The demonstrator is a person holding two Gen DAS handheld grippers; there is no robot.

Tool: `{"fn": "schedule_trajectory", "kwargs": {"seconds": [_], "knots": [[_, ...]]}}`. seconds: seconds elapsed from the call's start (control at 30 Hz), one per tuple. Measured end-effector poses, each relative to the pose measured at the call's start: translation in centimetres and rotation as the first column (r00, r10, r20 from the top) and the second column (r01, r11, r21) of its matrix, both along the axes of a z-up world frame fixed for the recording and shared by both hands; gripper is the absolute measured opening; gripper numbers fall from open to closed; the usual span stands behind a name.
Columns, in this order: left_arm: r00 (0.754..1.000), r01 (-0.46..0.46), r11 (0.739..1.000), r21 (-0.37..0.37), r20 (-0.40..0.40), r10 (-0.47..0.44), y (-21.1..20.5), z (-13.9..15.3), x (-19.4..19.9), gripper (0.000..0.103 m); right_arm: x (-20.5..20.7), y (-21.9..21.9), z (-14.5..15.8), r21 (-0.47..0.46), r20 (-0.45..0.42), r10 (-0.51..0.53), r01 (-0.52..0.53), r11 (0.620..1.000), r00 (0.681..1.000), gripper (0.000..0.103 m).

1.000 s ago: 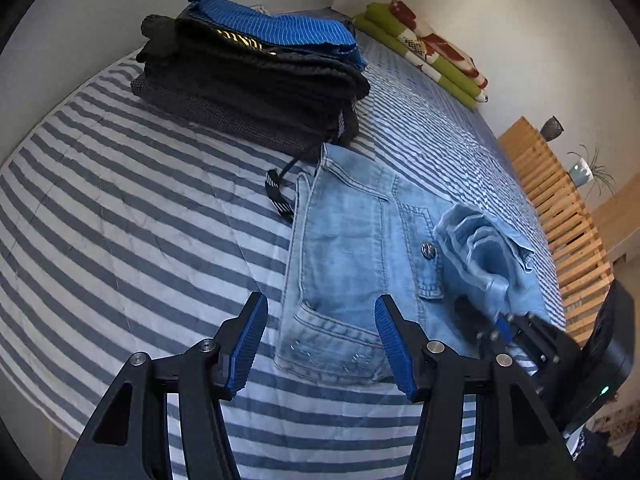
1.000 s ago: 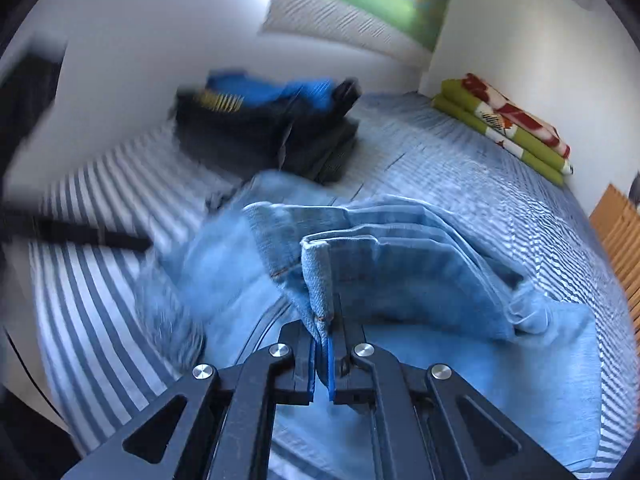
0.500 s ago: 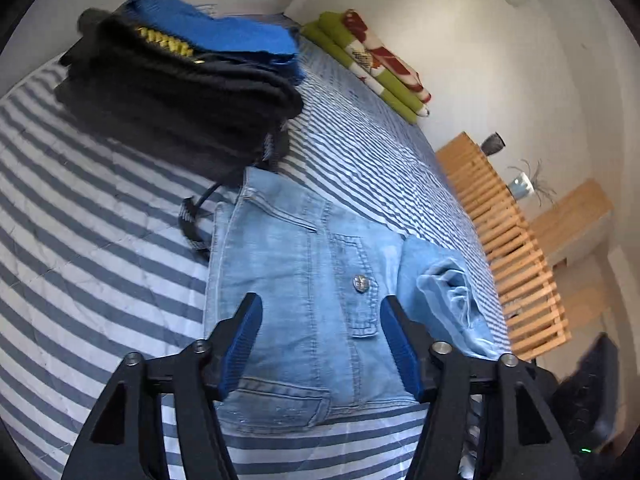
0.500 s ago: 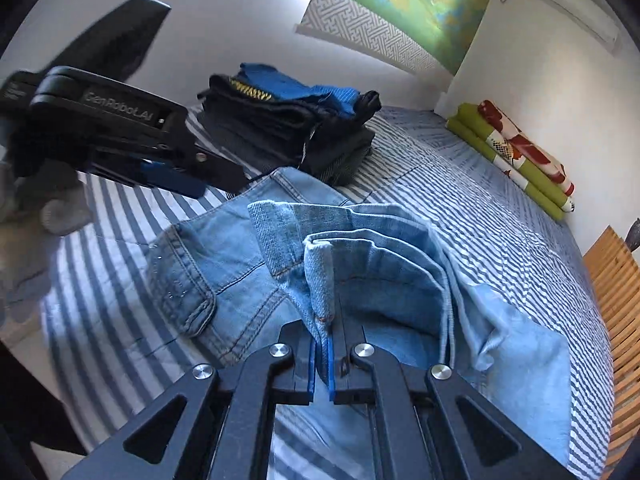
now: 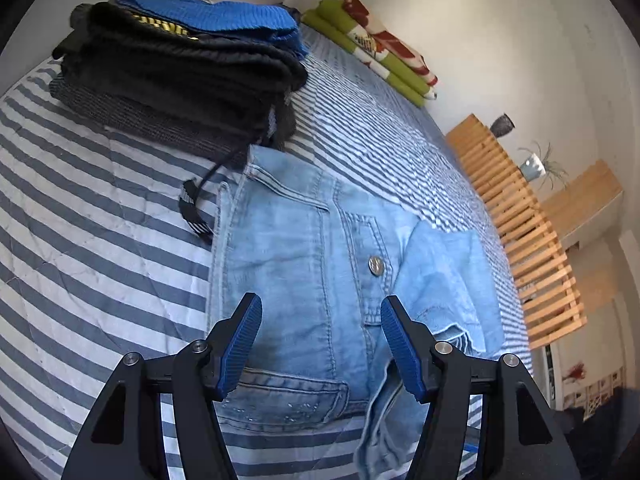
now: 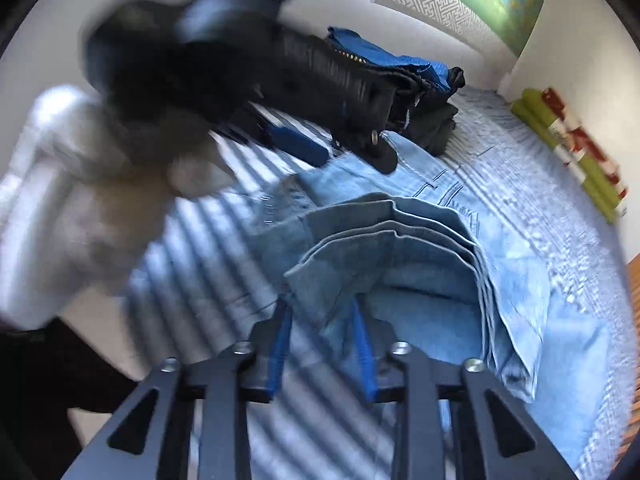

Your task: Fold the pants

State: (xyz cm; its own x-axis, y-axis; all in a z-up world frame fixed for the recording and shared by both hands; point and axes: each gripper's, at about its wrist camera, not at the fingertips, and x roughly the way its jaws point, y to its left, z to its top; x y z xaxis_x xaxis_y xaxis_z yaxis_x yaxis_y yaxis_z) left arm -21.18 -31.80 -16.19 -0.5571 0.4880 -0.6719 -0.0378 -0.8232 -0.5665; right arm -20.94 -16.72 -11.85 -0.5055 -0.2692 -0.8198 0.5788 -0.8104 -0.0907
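Light blue jeans [image 5: 288,240] lie on the striped bed [image 5: 80,220], waistband and button facing up. The folded leg ends [image 6: 400,232] rest stacked over the waist part. My right gripper [image 6: 320,312] is opening; the hem layers sit between its blue pads, which no longer press on the cloth. My left gripper [image 5: 320,308] hovers open over the waistband and back pocket with nothing gripped. In the right wrist view the left gripper [image 6: 320,120] is a dark blur held by a gloved hand [image 6: 80,168].
A stack of folded dark and blue clothes [image 5: 180,72] sits just beyond the jeans, with a black drawstring [image 5: 192,208] trailing out of it. A green and red folded blanket [image 5: 380,48] lies at the far end. A wooden slatted frame [image 5: 520,220] borders the bed's right side.
The right gripper carried the leg ends over the waist part and its jaws have parted off the hem. The left gripper moved closer in over the waistband.
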Motion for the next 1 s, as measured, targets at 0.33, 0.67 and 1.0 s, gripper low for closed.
{"fn": "schedule_trajectory", "kwargs": {"seconds": [0.33,0.67,1.0], "knots": [[0.993,0.074,0.991,-0.111,-0.083,-0.083,3.7,2.7,0.8,0.069,-5.5,19.3,3.0,-0.272,0.207,-0.51,0.55,0.79,0.835,0.046],[0.985,0.155,0.982,-0.11,-0.054,-0.162,4.9,1.6,1.6,0.069,-11.4,21.9,-3.3,-0.361,0.562,-0.464,0.708,0.607,0.685,0.051],[0.985,0.167,0.974,-0.152,-0.024,-0.172,5.6,0.5,1.8,0.069,-10.9,19.1,-2.7,-0.387,0.614,-0.345,0.652,0.653,0.71,0.052]]}}
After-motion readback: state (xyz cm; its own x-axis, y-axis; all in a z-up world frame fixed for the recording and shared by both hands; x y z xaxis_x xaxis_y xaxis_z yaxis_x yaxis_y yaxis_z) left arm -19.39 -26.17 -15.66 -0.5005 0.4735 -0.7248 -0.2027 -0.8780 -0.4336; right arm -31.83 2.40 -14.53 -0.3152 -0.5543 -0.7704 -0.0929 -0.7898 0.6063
